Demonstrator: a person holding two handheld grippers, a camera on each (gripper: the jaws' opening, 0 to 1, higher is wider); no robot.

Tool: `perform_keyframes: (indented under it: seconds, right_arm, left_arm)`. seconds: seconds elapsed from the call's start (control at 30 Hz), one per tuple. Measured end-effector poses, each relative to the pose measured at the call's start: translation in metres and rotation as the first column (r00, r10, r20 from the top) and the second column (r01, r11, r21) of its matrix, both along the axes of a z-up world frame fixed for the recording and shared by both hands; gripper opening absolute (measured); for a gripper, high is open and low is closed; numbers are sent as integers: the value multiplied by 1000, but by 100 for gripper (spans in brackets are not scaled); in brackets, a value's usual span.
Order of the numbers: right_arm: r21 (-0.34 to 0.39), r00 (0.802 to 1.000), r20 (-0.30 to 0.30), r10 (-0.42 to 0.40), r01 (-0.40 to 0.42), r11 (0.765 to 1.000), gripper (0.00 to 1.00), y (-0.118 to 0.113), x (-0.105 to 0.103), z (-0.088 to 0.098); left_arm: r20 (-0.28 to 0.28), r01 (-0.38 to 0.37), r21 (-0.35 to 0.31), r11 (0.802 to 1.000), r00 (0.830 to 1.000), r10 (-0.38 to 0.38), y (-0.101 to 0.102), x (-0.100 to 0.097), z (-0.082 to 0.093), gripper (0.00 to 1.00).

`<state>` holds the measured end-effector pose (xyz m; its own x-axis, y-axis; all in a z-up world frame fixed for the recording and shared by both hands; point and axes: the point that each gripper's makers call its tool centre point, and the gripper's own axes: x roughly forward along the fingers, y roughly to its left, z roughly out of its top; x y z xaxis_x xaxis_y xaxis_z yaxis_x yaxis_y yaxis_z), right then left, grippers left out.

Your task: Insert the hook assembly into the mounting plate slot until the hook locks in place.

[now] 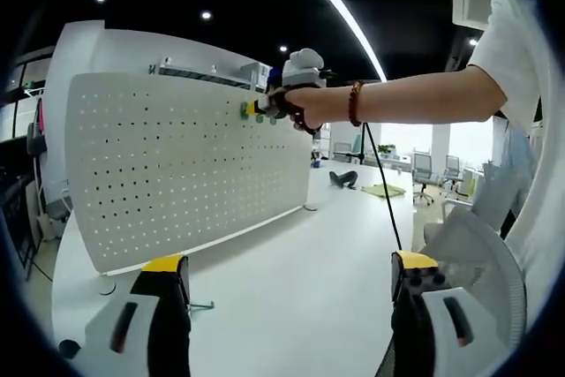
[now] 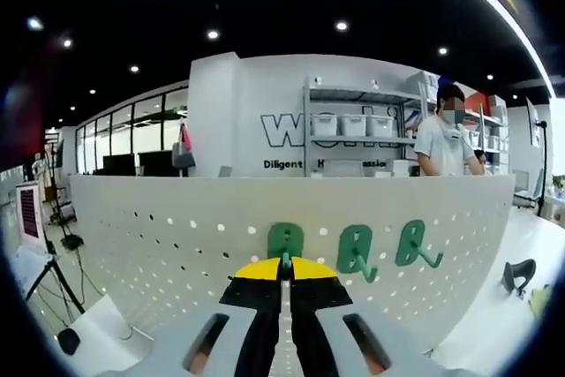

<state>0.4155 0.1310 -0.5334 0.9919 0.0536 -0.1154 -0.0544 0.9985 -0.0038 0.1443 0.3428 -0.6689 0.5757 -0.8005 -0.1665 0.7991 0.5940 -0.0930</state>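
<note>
Right gripper [image 2: 284,264] pinching green hook [image 2: 285,243] flat against pegboard [image 2: 159,227] to seat it
Two hooks [image 2: 357,252] already mounted just right; left gripper [image 1: 287,275] jaws wide, empty, back off the pegboard over white table [image 1: 291,262]

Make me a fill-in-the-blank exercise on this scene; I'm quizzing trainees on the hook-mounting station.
1. The green hooks on the pegboard number ____.
2. The right tongs are shut on the ____ hook of the row.
3. The left tongs, over the table, stand ____.

Missing words: three; leftmost; open
</note>
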Motion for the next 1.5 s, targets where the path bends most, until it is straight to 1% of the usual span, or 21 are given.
perform_keyframes:
  seconds: [0.03, 0.07, 0.13, 0.33, 0.4, 0.53, 0.6, 0.67, 0.7, 0.73, 0.8, 0.83, 0.93, 0.97, 1.0, 1.07, 1.13, 1.23, 1.33, 1.4, 1.5]
  right_arm:
    - [-26, 1000, 1, -3, 3, 1000, 1, -1, 0, 0]
    - [-84, 1000, 2, -9, 9, 996, 1, -3, -1, 1]
    - [-74, 1000, 0, -3, 3, 997, 1, -1, -1, 1]
    - [-100, 1000, 6, -6, 7, 995, 1, -2, 0, 1]
    - [-9, 1000, 5, -14, 14, 1000, 1, -1, 0, 0]
    - [-30, 1000, 9, -14, 14, 999, 1, -2, 0, 0]
    - [89, 1000, 10, -18, 17, 996, 1, 2, 0, -1]
    - [4, 999, 26, -18, 18, 1000, 1, 0, 1, 0]
    - [18, 1000, 21, -23, 23, 1000, 1, 2, 1, 0]
    - [59, 1000, 15, -25, 24, 998, 1, 2, 1, 0]
    - [66, 1000, 19, -24, 23, 998, 1, 1, 1, -1]
    - [43, 1000, 24, -16, 15, 999, 1, 1, 1, 0]
    - [-88, 1000, 27, -5, 8, 996, 1, 2, 1, 1]
    - [-104, 1000, 30, -2, 5, 995, 1, 2, 1, 1]
    - [-79, 1000, 29, -4, 6, 997, 1, 3, 2, 0]
    - [-91, 1000, 26, -1, 3, 996, 1, 3, 1, 0]
    - [-187, 1000, 25, -3, 7, 982, 1, 1, 1, 1]
    - [-169, 1000, 25, -8, 12, 985, 1, -1, 0, 1]
    - [-209, 1000, 29, -7, 13, 978, 1, -2, 0, 2]
    - [-165, 1000, 26, -7, 11, 986, 1, -2, -1, 2]
    - [-133, 1000, 22, -12, 15, 991, 1, -2, -2, 2]
  left_arm:
    - [0, 0, -1, 1000, 1000, 0, 0, 0, 0, 97]
    - [1, 1, -1, 1000, 1000, -1, 0, 0, 0, 97]
    - [2, 3, 8, 1000, 1000, -3, 0, 0, -1, 97]
    - [-1, 4, 6, 1000, 1000, -4, -1, 0, -1, 97]
    - [-2, 4, 2, 1000, 1000, -4, -1, 0, -1, 97]
    - [-10, 4, 2, 1000, 1000, -4, -1, 0, -4, 96]
    - [-14, 5, -1, 1000, 1000, -5, -2, 0, -4, 96]
    - [-16, 6, 0, 1000, 1000, -6, -2, 0, -5, 96]
    - [-15, 5, 2, 1000, 1000, -5, -2, 0, -5, 96]
    - [-13, 5, -5, 1000, 1000, -5, -2, 0, -4, 96]
    - [-21, 4, -14, 1000, 1000, -5, -3, 0, -5, 96]
    - [-20, 5, -11, 1000, 1000, -5, -3, 1, -5, 96]
    - [-13, 6, 21, 1000, 1000, -6, -2, 1, -8, 96]
    - [-14, 7, 23, 1000, 1000, -7, -2, 1, -9, 95]
    - [-16, 7, 22, 1000, 1000, -7, -2, 1, -9, 95]
    - [-14, 6, 14, 1000, 1000, -6, -2, 1, -7, 95]
    - [-13, 4, 9, 1000, 1000, -4, -2, 2, -6, 95]
    - [-15, 4, 11, 1000, 1000, -4, -1, 1, -7, 95]
    - [-14, 3, 10, 1000, 1000, -3, -1, 1, -6, 95]
    - [-16, 0, 4, 1000, 1000, 0, 0, 1, -5, 95]
    - [-20, 1, 1, 1000, 1000, -1, 0, 1, -6, 95]
